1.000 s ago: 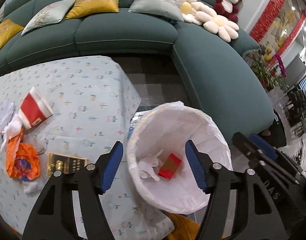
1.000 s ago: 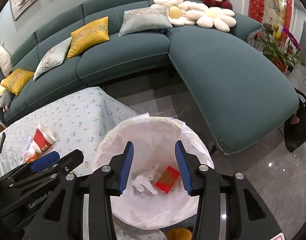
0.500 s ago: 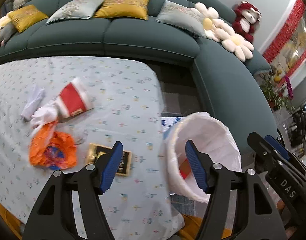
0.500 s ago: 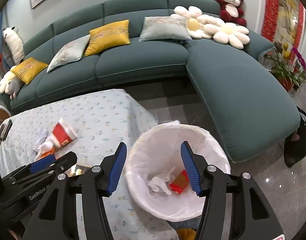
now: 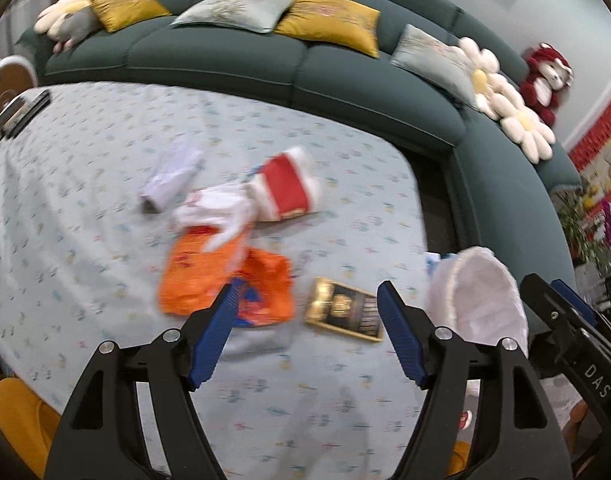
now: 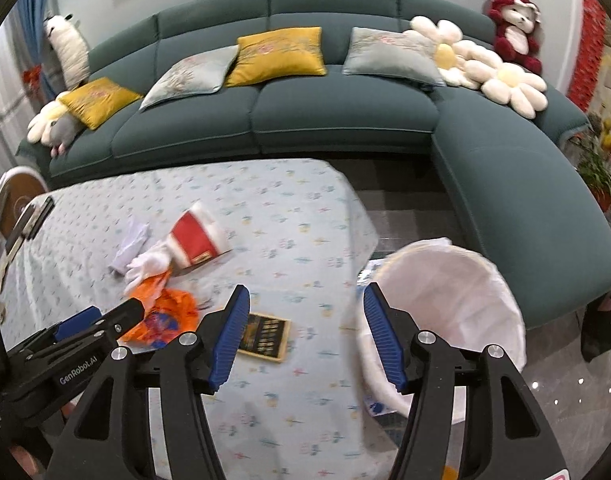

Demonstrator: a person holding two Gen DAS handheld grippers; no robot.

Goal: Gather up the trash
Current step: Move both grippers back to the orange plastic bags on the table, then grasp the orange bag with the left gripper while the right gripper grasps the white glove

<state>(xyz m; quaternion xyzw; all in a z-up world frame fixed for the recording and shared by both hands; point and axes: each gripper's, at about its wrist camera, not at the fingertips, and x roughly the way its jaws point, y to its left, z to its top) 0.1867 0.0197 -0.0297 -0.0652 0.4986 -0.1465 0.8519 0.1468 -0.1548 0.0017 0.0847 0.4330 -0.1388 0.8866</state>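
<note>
A table with a pale patterned cloth (image 5: 85, 184) carries trash: a red and white paper cup (image 5: 285, 190) on its side, crumpled white tissue (image 5: 215, 210), an orange plastic bag (image 5: 225, 284), a small white wrapper (image 5: 171, 176) and a black and gold flat box (image 5: 343, 308). A white-lined bin (image 6: 445, 312) stands off the table's right end. My left gripper (image 5: 305, 324) is open and empty above the box and the bag. My right gripper (image 6: 305, 334) is open and empty between the box (image 6: 265, 336) and the bin.
A dark green corner sofa (image 6: 337, 120) with yellow and grey cushions, flower pillows and plush toys runs behind and to the right. A phone-like dark object (image 6: 29, 220) lies at the table's far left. Potted plants (image 6: 597, 168) stand at the far right.
Both grippers have swung left, away from over the bin to over the table. The trash on the cloth now sits in the middle of both views; the bin lies to the right.
</note>
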